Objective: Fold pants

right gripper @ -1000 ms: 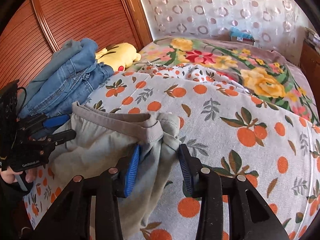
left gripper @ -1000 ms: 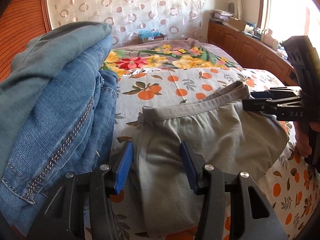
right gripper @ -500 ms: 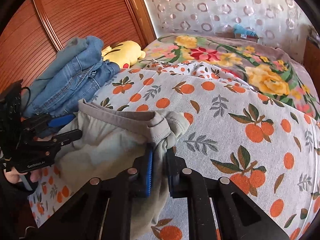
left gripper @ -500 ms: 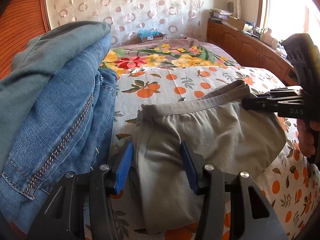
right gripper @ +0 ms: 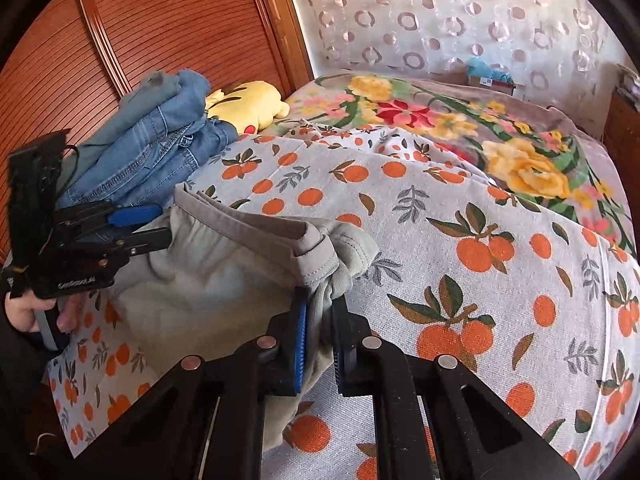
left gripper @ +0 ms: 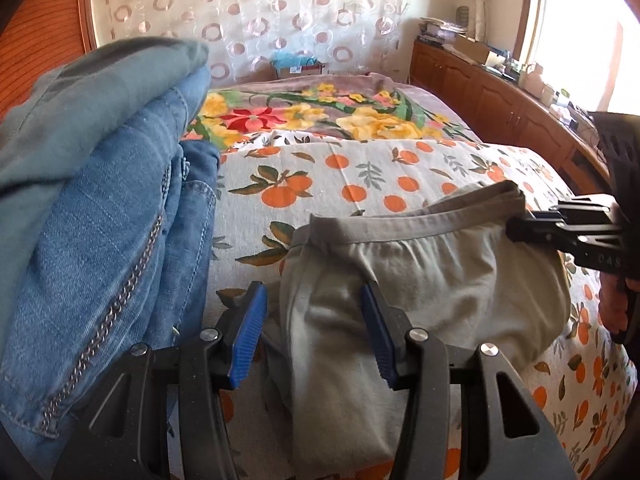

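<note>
Grey pants (left gripper: 440, 280) lie bunched on the orange-print bedsheet (left gripper: 320, 176), waistband facing the far side. My left gripper (left gripper: 312, 336) is open. Its blue pads (left gripper: 248, 336) straddle the left end of the pants, and the left pad stands clear of the cloth. In the right wrist view the same gripper (right gripper: 156, 226) sits at the pants' (right gripper: 208, 280) left corner, held by a hand. My right gripper (right gripper: 320, 336) is shut on the gathered right end of the waistband. From the left wrist view its fingers (left gripper: 516, 228) reach in from the right.
A pile of blue jeans (left gripper: 100, 200) rises close on the left, touching the pants' side. A yellow plush toy (right gripper: 244, 104) lies behind the pile. A floral blanket (left gripper: 320, 116) covers the far bed. A wooden cabinet (left gripper: 500, 100) runs along the right, and wooden doors (right gripper: 140, 20) stand at the left.
The right gripper's jaws closed on the right end of the waistband and now hold it pinched. The left gripper stayed open in the same place.
</note>
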`<action>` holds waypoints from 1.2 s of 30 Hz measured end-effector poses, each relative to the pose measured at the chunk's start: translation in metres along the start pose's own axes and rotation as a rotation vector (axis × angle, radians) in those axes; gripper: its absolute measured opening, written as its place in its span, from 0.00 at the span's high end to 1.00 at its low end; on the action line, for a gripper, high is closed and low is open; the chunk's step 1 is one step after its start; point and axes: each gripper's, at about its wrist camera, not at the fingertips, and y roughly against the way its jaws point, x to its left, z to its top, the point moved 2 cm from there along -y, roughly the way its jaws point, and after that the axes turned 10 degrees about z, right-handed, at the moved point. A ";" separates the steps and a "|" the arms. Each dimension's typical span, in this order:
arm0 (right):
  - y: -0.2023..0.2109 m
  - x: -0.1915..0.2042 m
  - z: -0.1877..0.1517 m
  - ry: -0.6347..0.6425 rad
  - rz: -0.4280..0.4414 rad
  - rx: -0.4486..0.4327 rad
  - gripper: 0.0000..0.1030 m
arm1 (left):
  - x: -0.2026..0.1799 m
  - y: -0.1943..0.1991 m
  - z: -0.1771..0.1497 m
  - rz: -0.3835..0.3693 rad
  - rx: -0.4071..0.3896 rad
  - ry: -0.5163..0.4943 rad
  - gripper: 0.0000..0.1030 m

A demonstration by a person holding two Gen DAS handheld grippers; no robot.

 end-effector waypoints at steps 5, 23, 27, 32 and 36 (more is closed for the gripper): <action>0.004 -0.001 -0.003 0.012 -0.003 0.006 0.90 | -0.004 0.003 -0.002 0.007 -0.001 -0.010 0.51; 0.003 -0.002 -0.005 0.026 -0.006 0.011 0.90 | -0.004 0.006 -0.021 0.047 0.029 0.033 0.50; 0.002 -0.003 -0.005 0.022 -0.001 0.011 0.90 | -0.004 -0.002 -0.015 0.010 0.037 0.049 0.49; 0.002 -0.006 -0.007 0.009 0.011 0.004 0.90 | -0.006 -0.004 -0.010 0.005 0.021 0.057 0.49; 0.003 -0.005 -0.008 0.009 0.015 0.002 0.90 | -0.012 0.001 -0.012 -0.021 0.002 0.032 0.69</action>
